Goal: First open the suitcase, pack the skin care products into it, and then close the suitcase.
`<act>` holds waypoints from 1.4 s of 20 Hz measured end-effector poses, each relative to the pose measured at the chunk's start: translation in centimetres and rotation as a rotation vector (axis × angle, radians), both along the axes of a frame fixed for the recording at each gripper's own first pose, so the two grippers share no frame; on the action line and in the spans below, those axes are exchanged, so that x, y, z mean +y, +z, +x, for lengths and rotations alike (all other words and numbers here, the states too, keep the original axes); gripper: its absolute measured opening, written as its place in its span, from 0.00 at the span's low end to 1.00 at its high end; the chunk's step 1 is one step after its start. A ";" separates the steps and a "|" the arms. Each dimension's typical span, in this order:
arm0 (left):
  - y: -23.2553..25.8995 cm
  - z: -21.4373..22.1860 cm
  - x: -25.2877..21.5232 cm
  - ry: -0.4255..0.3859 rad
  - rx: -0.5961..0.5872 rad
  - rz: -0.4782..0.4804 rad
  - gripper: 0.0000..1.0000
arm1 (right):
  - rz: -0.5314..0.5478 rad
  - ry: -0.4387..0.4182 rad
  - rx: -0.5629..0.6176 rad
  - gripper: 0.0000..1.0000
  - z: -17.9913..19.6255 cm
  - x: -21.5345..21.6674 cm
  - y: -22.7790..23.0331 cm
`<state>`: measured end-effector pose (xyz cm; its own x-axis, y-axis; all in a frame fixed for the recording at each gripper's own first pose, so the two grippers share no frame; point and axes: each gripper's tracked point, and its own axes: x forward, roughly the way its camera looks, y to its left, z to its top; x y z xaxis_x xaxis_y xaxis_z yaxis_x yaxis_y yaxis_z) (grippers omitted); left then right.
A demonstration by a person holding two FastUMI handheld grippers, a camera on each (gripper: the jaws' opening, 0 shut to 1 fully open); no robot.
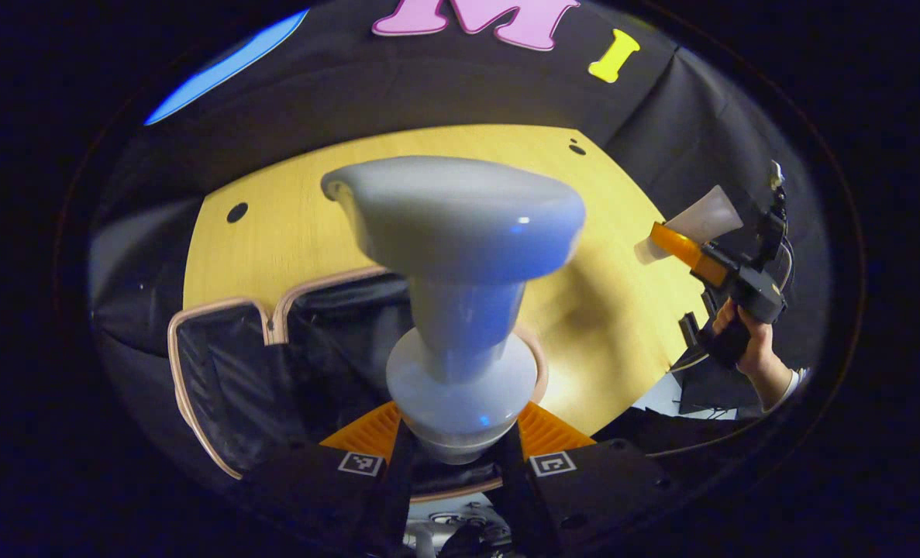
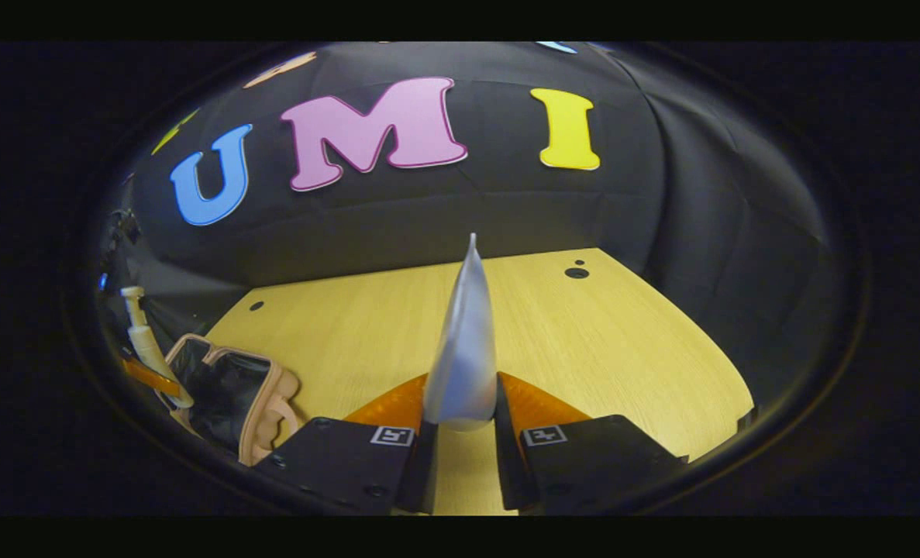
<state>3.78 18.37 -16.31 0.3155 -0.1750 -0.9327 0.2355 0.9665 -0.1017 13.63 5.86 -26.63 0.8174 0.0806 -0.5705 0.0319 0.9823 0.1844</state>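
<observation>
Nearest the lens in the left gripper view, a pale pump bottle (image 1: pixel 460 310) is clamped between the left gripper (image 1: pixel 460 446) fingers, its broad head looming over the open suitcase (image 1: pixel 273 364). The wooden table (image 1: pixel 622 341) carries that suitcase, whose dark lining lies exposed inside a pale rim at the table's near left. In the right gripper view, the right gripper (image 2: pixel 460 434) fingers are closed on a slim silvery tube (image 2: pixel 463 349), held above bare tabletop, well apart from the suitcase.
</observation>
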 end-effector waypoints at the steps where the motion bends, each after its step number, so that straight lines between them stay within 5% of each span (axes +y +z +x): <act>1: -0.7 -1.0 0.9 -0.009 0.066 0.015 0.54 | -0.007 0.004 -0.009 0.36 -0.3 0.4 0.3; 10: -8.4 -4.3 4.8 0.080 0.460 0.082 0.58 | 0.065 0.010 -0.046 0.36 -3.5 4.3 3.1; 15: -12.2 -4.7 7.4 0.098 0.567 0.192 0.54 | 0.042 -0.001 -0.030 0.36 -5.3 3.9 3.1; 18: -13.9 -4.9 8.6 0.091 0.605 0.265 0.54 | 0.031 -0.009 -0.010 0.36 -6.3 3.6 2.6; 20: -14.7 -4.8 7.9 0.093 0.612 0.273 0.57 | 0.022 -0.003 0.003 0.27 -6.6 3.7 2.5; 21: -15.0 -4.8 7.8 0.091 0.612 0.275 0.57 | 0.019 0.004 0.005 0.36 -6.6 3.9 2.7; 22: -15.2 -4.8 8.1 0.090 0.598 0.272 0.59 | 0.018 0.012 0.006 0.27 -6.6 4.1 2.8; 23: -15.2 -4.9 8.2 0.085 0.597 0.269 0.59 | 0.016 0.022 0.006 0.36 -6.6 4.3 2.8; 28: -14.4 -4.9 8.1 0.096 0.575 0.258 0.64 | 0.009 0.068 0.006 0.36 -6.2 5.7 3.4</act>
